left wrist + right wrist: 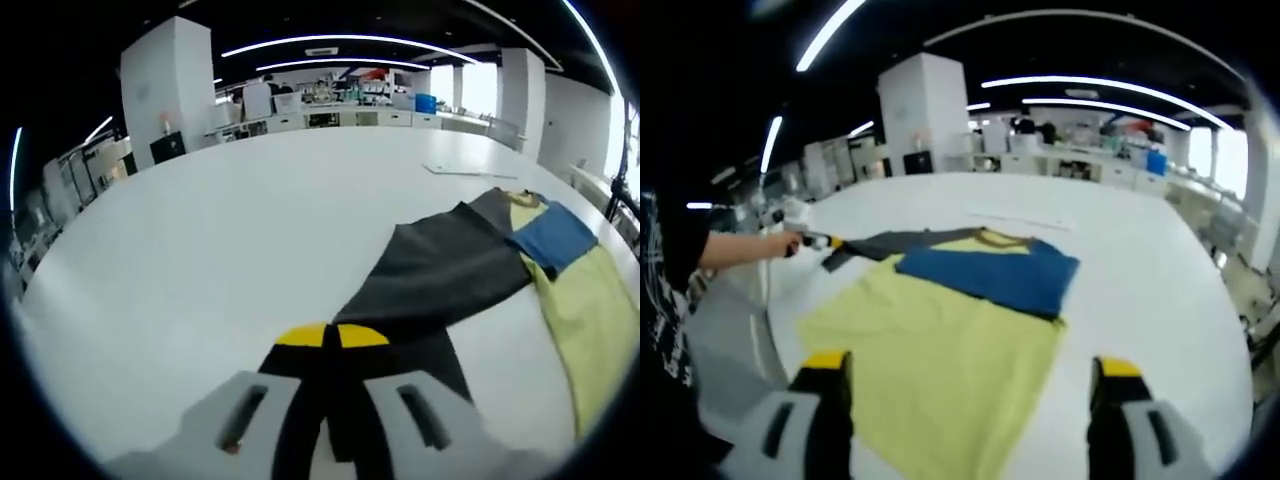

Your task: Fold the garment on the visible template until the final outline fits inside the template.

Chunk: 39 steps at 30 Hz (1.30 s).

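- Garment: colour-block T-shirt point(940, 340), pale yellow body, blue chest panel, dark grey sleeve, lies mostly flat on the wide white tabletop point(1140, 270).
- Left gripper point(331, 337): yellow-tipped fingers pressed together, pinching the end of the dark grey sleeve point(440, 270). Sleeve runs from the fingertips away toward the blue panel point(552, 236) and yellow body point(590, 320) at right in the left gripper view.
- The same gripper appears in the right gripper view at far left point(815, 241), held by a person's hand, with the grey sleeve stretched out sideways from the shirt's shoulder.
- Right gripper point(970, 365): fingers spread wide apart, nothing between them, hovering over the yellow lower part of the shirt. One finger sits over the shirt's left edge, the other over bare tabletop to its right.
- A thin flat pale sheet point(1020, 220) lies on the tabletop beyond the shirt, apart from it; can't tell whether it is the template.
- Background: white pillar point(925, 110), benches with lab clutter, ceiling strip lights.
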{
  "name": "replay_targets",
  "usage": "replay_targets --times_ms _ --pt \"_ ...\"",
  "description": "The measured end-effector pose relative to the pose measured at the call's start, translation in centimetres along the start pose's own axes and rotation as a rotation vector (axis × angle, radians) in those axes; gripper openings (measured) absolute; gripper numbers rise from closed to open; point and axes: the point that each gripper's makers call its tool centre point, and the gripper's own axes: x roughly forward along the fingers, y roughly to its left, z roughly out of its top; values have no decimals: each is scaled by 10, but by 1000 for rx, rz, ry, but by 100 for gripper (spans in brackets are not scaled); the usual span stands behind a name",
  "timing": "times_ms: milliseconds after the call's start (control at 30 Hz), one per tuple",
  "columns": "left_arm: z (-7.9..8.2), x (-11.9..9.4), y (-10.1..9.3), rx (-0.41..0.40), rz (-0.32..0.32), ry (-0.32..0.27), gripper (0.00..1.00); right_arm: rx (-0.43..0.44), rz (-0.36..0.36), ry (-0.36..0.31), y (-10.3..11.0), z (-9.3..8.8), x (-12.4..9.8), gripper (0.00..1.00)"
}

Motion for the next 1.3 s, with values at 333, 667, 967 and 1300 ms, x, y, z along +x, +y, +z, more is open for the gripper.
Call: replay_targets --times_ms 333,667,967,1300 --pt "25 -14 -14 -30 -7 -47 0 -5 8 -9 -4 4 3 99" --pt "58 -31 -45 -78 -47 -119 0 -13 16 5 -5 1 3 99" --pt "81 -42 -63 -104 -83 -168 0 -27 16 16 -9 -1 1 99" --pt "119 -51 -95 -105 -144 -240 0 -36 26 20 -6 -2 1 99"
